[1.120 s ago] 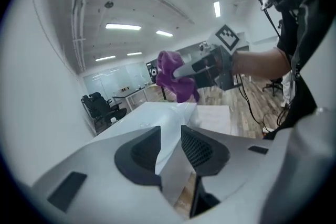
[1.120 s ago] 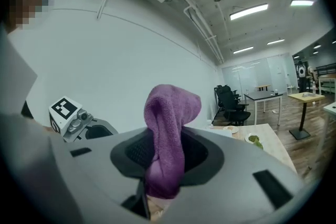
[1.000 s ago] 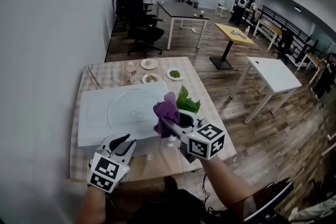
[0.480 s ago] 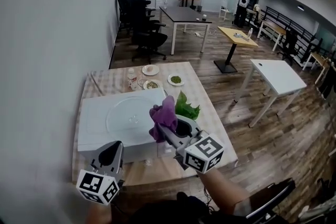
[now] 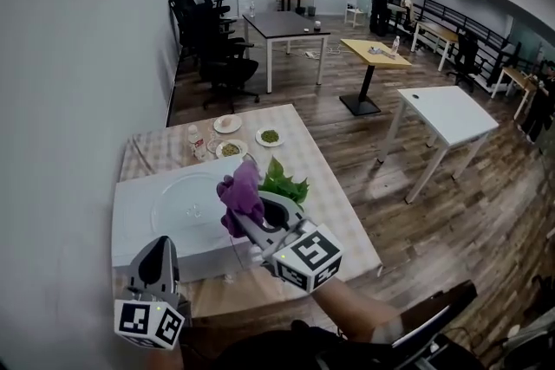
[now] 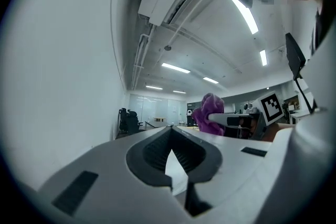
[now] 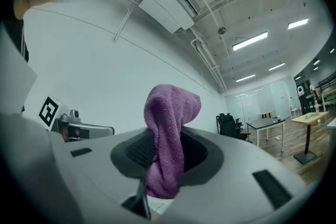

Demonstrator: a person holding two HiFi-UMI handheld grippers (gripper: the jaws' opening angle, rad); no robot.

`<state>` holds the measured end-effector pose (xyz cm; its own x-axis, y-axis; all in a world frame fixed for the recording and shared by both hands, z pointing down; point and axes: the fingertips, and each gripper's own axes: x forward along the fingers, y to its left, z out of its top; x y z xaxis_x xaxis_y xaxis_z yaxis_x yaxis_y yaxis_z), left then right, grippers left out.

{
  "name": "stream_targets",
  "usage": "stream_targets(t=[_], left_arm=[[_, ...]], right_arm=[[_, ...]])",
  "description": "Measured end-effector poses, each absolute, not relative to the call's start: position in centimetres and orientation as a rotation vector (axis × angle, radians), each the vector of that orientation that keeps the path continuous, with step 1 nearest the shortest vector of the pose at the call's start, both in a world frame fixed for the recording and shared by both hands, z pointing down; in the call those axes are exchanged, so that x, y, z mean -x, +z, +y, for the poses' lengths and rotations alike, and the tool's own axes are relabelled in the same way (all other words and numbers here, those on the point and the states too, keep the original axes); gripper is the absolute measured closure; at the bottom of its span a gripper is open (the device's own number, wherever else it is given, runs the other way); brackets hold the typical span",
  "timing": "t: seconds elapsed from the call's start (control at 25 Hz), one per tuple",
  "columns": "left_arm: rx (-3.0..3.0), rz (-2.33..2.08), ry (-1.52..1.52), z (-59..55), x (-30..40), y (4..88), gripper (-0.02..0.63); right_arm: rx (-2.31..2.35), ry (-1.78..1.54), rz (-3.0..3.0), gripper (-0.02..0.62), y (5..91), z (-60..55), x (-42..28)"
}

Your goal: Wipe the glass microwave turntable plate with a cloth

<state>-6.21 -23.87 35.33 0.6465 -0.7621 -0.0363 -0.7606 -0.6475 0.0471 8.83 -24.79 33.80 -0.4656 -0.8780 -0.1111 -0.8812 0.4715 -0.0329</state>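
- Plainly, the left gripper [image 5: 161, 247] sat at the lower left of the head view. Its jaws were pressed together with nothing between them and pointed away from the person. Its cube showed black-and-white square marker patterns.
- The round clear glass turntable plate [image 5: 186, 205] lay flat on top of a white box-shaped appliance [image 5: 139, 243], which stood on a table with a checked covering [image 5: 342, 221].
- A crumpled purple terry cloth [image 5: 241, 195] stood bunched upward at the plate's right edge; whether it touched the glass could not be told.
- The right gripper [image 5: 245, 219] had its jaws clamped on that cloth and was angled up and to the left. A square marker faced the camera on its cube, and a bare forearm [image 5: 355, 308] trailed off to the lower right.
- A bunch of green leaves [image 5: 283, 183] lay just behind the right gripper.
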Motion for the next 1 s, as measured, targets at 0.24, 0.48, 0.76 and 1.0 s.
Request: stream_targets(t=[0.24, 0.48, 0.76, 1.0], left_arm=[[-2.818, -1.373, -0.075, -24.1, 5.1, 35.3, 0.598], [-2.796, -1.415, -0.070, -24.8, 4.9, 35.8, 0.598], [-2.785, -1.435, -0.054, -25.4, 4.2, 36.1, 0.598], [-2.775, -1.459, -0.070, -25.5, 4.1, 36.0, 0.598]], right_arm=[[1.578, 0.043, 2.645, 0.482, 34.7, -25.1, -9.7], [1.584, 0.008, 2.682, 0.483, 35.7, -25.4, -10.1], [1.577, 0.031, 2.665, 0.483, 35.7, -26.3, -10.8], [1.580, 0.046, 2.668, 0.483, 35.3, -26.7, -11.2]])
